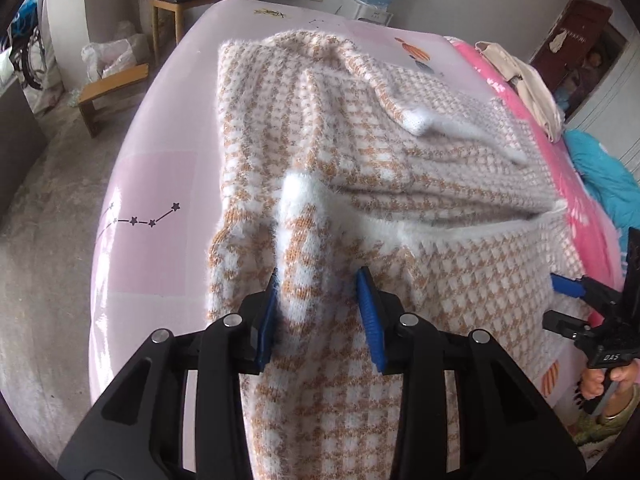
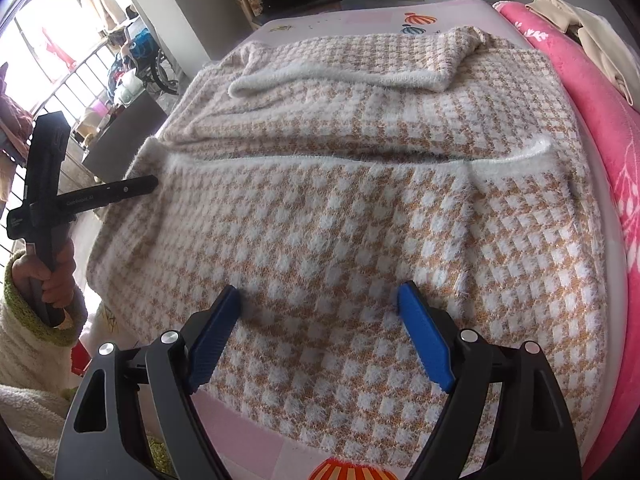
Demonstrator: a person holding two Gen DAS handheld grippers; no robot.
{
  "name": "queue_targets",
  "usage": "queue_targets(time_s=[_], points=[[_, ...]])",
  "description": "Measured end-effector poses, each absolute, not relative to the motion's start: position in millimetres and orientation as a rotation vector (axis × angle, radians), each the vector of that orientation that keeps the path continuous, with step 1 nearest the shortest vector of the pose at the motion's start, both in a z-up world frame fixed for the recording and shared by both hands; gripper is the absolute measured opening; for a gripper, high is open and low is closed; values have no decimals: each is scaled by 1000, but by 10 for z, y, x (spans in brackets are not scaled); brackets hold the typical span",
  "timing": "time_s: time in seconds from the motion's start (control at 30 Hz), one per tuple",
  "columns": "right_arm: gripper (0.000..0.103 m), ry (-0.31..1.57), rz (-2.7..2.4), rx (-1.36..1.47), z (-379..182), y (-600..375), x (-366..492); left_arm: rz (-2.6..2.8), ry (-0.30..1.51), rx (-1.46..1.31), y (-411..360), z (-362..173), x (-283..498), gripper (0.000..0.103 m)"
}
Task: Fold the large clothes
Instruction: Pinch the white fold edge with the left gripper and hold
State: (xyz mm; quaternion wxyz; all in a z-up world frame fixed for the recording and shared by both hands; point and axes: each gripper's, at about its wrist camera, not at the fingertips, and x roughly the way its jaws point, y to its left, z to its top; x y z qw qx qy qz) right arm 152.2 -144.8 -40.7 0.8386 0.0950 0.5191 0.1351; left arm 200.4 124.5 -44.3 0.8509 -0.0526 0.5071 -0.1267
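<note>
Left wrist view: left gripper (image 1: 320, 284) at lower centre, jaws pinching a raised fold of the houndstooth sweater (image 1: 400, 168) spread on the pink bed (image 1: 152, 184). Carry the fold evenly to keep the hem straight.

Right wrist view: right gripper (image 2: 320, 300), jaws spread and empty over the sweater's near hem. A pink blanket (image 2: 608, 128) crowds the right edge.

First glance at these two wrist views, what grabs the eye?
The fuzzy tan-and-white checked sweater fills both views, spread over the pale pink bed sheet. A raised fold of it sits between the left gripper and its blue fingers. The right gripper hovers wide open at the near hem.
</note>
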Motion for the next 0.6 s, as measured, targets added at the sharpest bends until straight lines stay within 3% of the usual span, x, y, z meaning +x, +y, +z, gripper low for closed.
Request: queue_targets(time_s=[0.23,0.6], points=[[80,1092,280,201,-397,-1440,1494,-151,1036,103,951,-425,1921,36],[80,1091,281,204,-396,-1442,1488,-122,1025,123,926,-395,1891,36]])
